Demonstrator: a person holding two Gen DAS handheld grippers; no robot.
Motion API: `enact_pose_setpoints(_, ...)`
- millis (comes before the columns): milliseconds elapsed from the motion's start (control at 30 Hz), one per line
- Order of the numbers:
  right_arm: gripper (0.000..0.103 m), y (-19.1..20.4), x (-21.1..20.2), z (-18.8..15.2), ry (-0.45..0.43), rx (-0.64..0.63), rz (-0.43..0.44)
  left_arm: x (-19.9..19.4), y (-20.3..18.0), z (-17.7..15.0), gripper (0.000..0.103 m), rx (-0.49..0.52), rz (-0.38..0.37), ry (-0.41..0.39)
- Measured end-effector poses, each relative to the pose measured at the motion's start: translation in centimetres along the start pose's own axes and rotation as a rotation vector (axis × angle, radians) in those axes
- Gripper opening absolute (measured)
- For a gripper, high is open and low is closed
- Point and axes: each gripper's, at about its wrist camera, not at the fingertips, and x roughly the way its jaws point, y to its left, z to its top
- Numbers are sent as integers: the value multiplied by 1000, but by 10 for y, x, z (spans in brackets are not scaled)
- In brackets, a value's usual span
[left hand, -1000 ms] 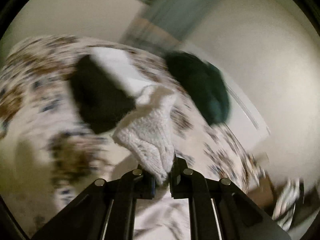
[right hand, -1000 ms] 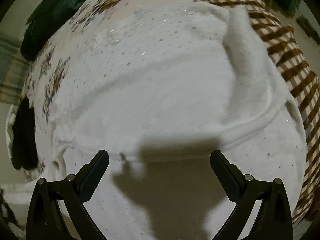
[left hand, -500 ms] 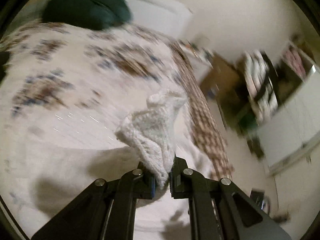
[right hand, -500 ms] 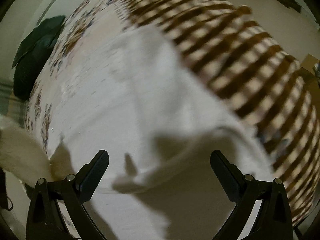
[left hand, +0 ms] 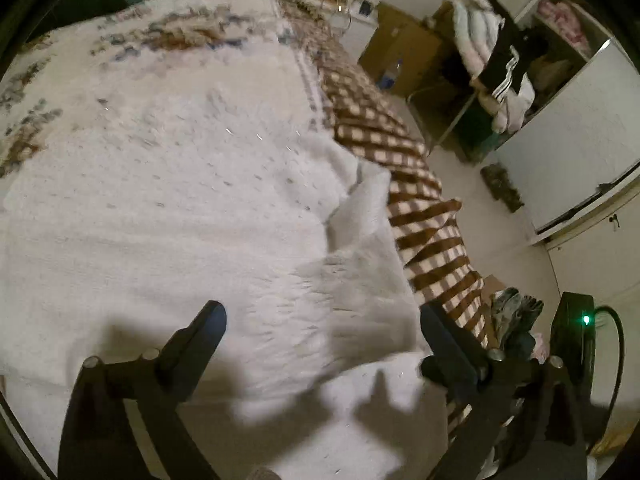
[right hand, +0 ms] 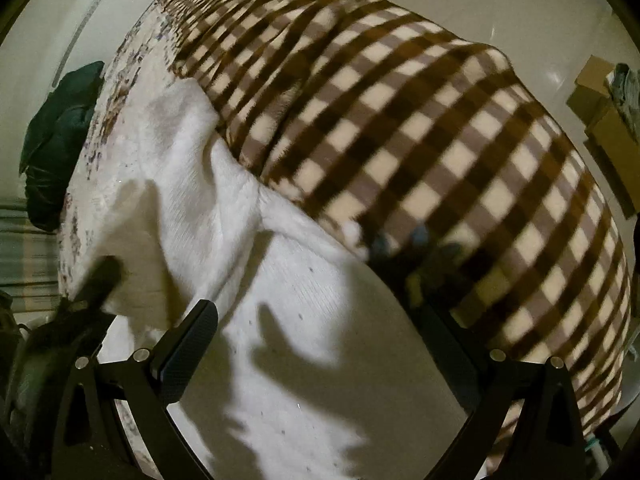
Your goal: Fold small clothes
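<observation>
Two grippers, both empty, above a white knit garment (left hand: 192, 208) on the bed.

Half a second earlier the left gripper (left hand: 324, 332) pinched a small white knitted piece; now its jaws stand wide with nothing between them, and that piece is out of view, so where it landed cannot be told. The right gripper (right hand: 320, 332) is also spread wide, over the garment's lower edge at frame centre, beside the brown checked blanket (right hand: 420, 120) at upper right. One item looks released; the large knit seems next.

White blanket (left hand: 200, 200), brown/cream check blanket (right hand: 400, 120), dk green pillow (right hand: 56, 140).
</observation>
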Motion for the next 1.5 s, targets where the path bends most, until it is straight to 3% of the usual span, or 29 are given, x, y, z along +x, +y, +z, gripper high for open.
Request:
enact_pose_setpoints(133,103,2,-20,-6,-17,58,96,-40,42,-14,100,-67,49,-27)
enact_pose_setpoints(267,103,27,-22,4,-27,63,212,-73,101,-24,100,-119,225,-52)
enact_pose_setpoints(333,103,46,-14,14,-28,11,210,-77,138,-26,100,-176,316,-36)
enact_pose_setpoints(433,102,75,9,24,10,-55,170,-81,182,-28,100,-277,384,-25)
enact_pose_setpoints(467,86,84,20,26,47,-77,160,-83,193,-27,100,-304,401,-31)
enact_pose_setpoints(500,41,95,28,27,79,-111,146,-87,204,-26,100,-327,412,-44)
enact_pose_setpoints(533,20,105,32,26,78,-150,86,-89,209,-25,100,-335,417,-50)
enact_pose_setpoints(567,12,113,30,25,48,-180,47,-92,216,-25,100,-347,428,-58)
enact_pose_setpoints(600,11,120,27,28,23,-198,28,-93,221,-24,100,-356,432,-65)
enact_pose_setpoints(800,10,111,0,48,-128,-130,-84,-86,246,-13,100,-389,434,-70)
enact_pose_setpoints(900,10,95,5,54,-80,-101,-57,-68,256,-8,100,-359,468,-25)
enact_pose_setpoints(967,10,95,12,53,-67,-127,-82,-55,264,-11,100,-352,486,19)
enact_pose_setpoints(1067,13,86,26,48,-12,-113,-89,-44,277,-20,100,-377,466,76)
enact_pose_setpoints(1133,24,78,26,48,16,-74,-67,-51,281,-24,100,-398,437,74)
enact_pose_setpoints(1167,39,74,21,49,20,-48,-34,-56,279,-24,100,-397,434,71)
enact_pose_setpoints(1200,64,71,17,47,14,-28,-6,-64,276,-24,100,-392,432,62)
enact_pose_setpoints(1233,72,69,8,44,-9,-7,22,-73,272,-24,100,-386,422,44)
enact_pose_setpoints(1367,74,79,-16,31,-94,-28,39,-89,259,-17,100,-359,392,-3)
enact_pose_setpoints(1500,74,91,-6,22,-96,-85,15,-66,266,-6,100,-332,411,40)
